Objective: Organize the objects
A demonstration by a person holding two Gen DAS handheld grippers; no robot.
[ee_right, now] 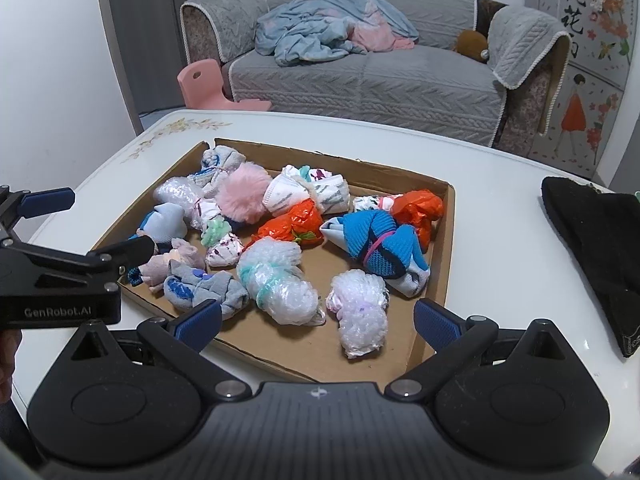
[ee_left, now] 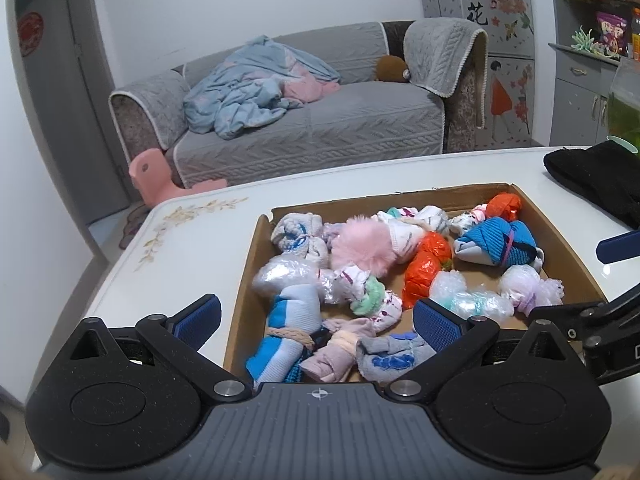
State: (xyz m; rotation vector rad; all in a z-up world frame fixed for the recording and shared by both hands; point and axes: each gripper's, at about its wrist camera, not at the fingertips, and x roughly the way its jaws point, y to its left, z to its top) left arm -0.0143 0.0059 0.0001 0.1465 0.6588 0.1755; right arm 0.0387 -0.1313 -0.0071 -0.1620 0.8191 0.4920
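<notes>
A shallow cardboard tray on the white table holds several rolled bundles: socks, bubble wrap, orange plastic, a pink pompom and a blue knit sock roll. My left gripper is open and empty above the tray's near left corner, over a blue-and-white sock bundle. My right gripper is open and empty above the tray's near edge, close to two bubble-wrap bundles. The left gripper also shows at the left of the right wrist view.
A black knit cloth lies on the table right of the tray. A grey sofa with a blue blanket and a pink stool stand beyond the table's far edge. Shelves stand at the far right.
</notes>
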